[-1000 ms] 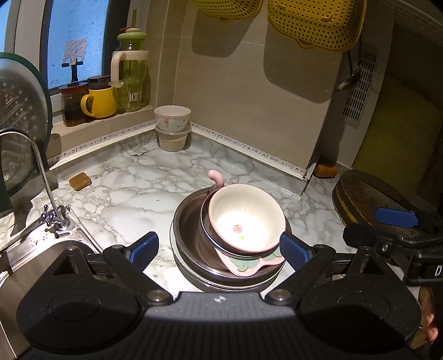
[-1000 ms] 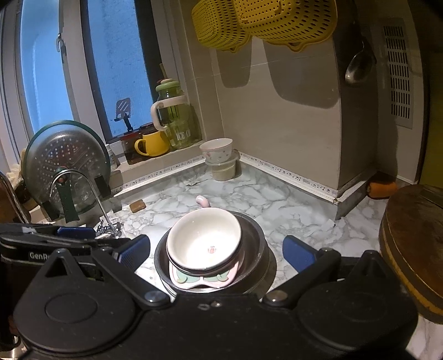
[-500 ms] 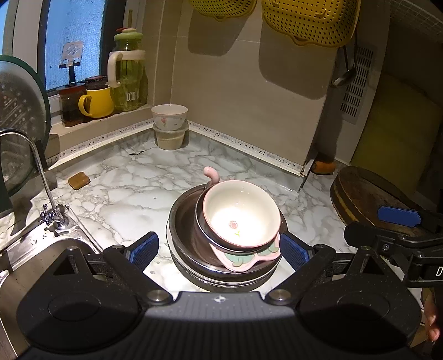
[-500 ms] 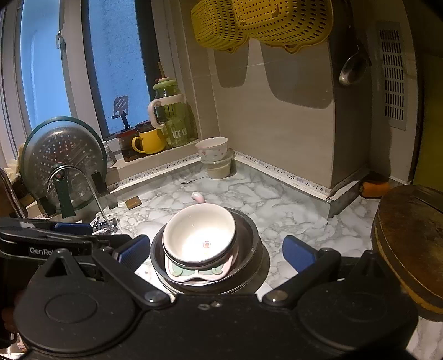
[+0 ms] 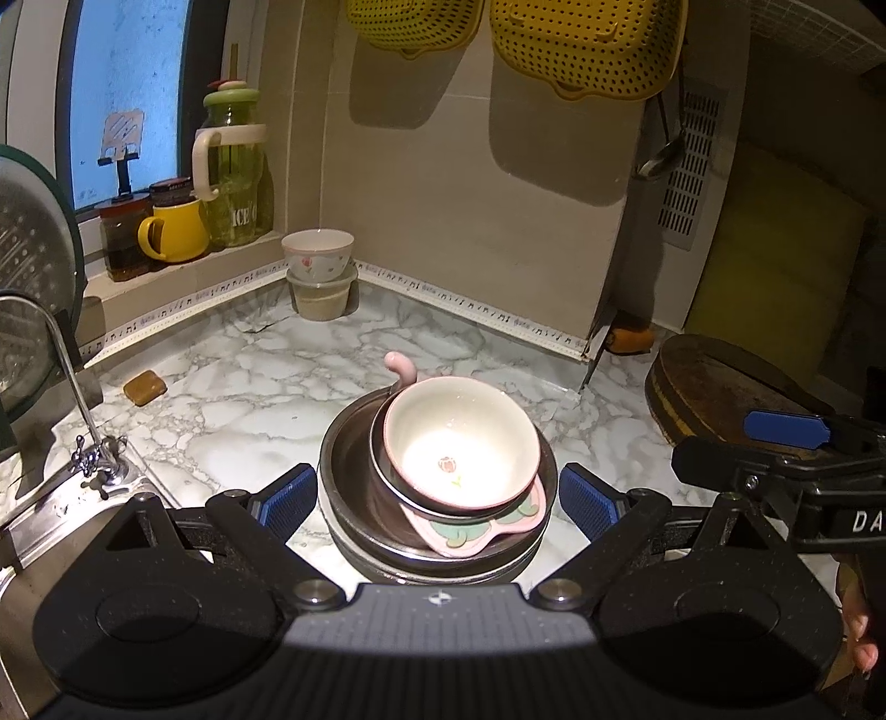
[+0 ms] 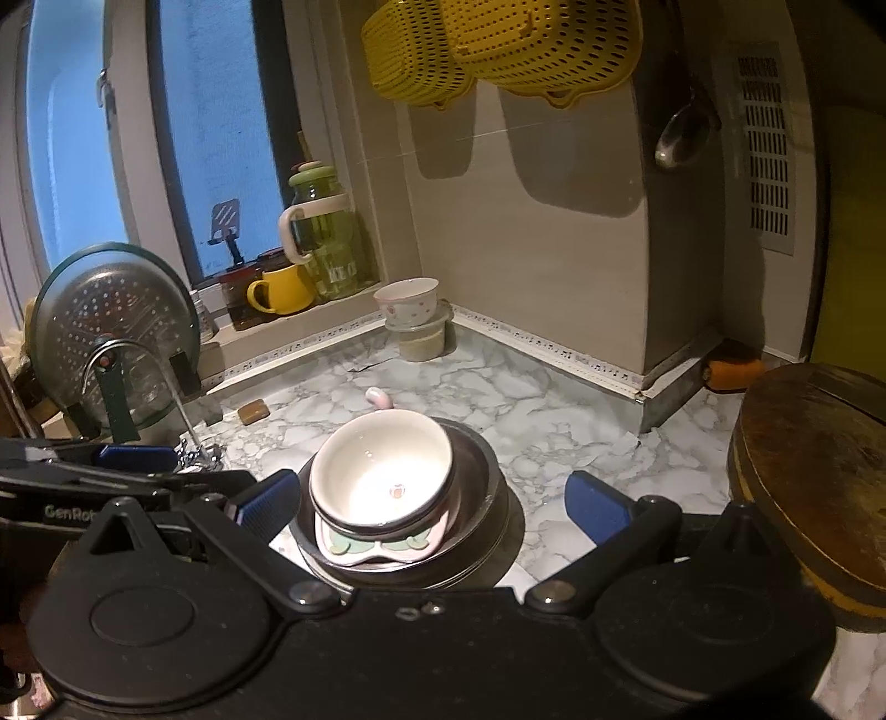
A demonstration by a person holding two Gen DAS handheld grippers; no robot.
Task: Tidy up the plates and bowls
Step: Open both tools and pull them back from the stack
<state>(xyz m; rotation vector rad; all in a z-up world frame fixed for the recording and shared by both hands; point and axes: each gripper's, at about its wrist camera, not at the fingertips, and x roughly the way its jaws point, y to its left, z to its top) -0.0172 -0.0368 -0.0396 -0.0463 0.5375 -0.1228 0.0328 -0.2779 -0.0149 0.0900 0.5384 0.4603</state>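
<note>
A white bowl with a tulip sits tilted on top of a stack: a steel bowl, a pink flower-shaped plate and wide steel plates on the marble counter. My left gripper is open and empty, fingers on either side of the stack, apart from it. My right gripper is open and empty just short of the stack. Another tulip bowl sits on a plastic tub in the far corner.
A sink with a tap lies left, with a perforated lid behind it. A round wooden board stands right. A jug and a yellow mug sit on the sill. Yellow baskets hang overhead.
Both grippers have pulled back a little from the stack and stay open. The dishes have not moved.
</note>
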